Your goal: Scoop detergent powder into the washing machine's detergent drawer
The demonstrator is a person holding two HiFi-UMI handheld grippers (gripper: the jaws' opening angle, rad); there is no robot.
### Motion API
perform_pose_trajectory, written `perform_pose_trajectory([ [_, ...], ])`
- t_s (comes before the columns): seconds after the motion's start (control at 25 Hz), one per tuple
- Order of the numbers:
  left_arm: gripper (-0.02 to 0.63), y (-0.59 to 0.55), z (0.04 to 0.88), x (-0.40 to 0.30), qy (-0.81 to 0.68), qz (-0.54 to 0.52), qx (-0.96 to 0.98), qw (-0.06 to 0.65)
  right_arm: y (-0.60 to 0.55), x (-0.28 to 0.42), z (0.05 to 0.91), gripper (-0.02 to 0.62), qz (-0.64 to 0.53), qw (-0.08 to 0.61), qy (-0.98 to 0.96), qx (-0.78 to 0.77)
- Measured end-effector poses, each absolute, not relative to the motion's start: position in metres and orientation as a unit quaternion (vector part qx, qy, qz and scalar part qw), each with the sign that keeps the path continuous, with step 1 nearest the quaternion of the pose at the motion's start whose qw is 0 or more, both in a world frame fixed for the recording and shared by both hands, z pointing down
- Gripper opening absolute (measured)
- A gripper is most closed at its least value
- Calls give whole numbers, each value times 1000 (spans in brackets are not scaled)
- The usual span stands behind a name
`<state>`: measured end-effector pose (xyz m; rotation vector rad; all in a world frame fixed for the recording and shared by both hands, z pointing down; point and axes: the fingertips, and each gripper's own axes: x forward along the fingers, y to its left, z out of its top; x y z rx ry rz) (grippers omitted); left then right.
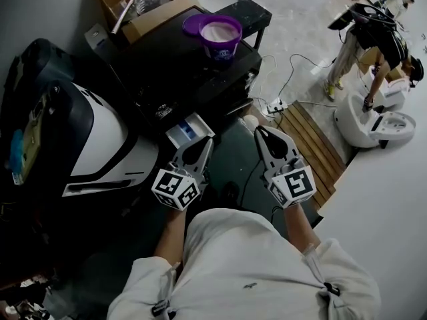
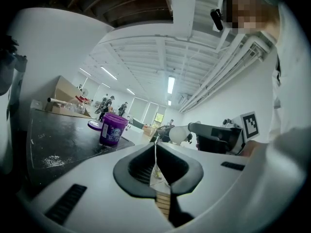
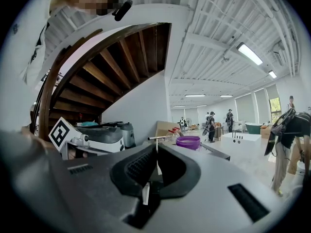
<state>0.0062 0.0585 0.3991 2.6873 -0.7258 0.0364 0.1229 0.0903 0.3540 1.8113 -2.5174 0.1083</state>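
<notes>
We log 2 grippers, left gripper (image 1: 204,144) and right gripper (image 1: 261,133): jaws pressed together, empty. 1 purple detergent tub (image 1: 221,35), lid off; 1 drawer (image 1: 189,130), pulled out.

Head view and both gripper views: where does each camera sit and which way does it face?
Head view: on the head, steeply down at purple tub and drawer; shows torso, left gripper, right gripper.
Left gripper view: along its shut jaws, tilted up toward ceiling; right gripper shows at right.
Right gripper view: along its shut jaws across the room; left gripper shows at left.
Shared: all three show the purple tub.
</notes>
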Motion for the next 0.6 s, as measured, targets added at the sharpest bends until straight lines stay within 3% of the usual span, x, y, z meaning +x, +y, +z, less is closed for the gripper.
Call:
perform_pose_trajectory([
  [0.6, 21, -10, 396, -12, -208, 15, 959, 190, 32, 101, 342, 14, 34, 34, -780, 623],
])
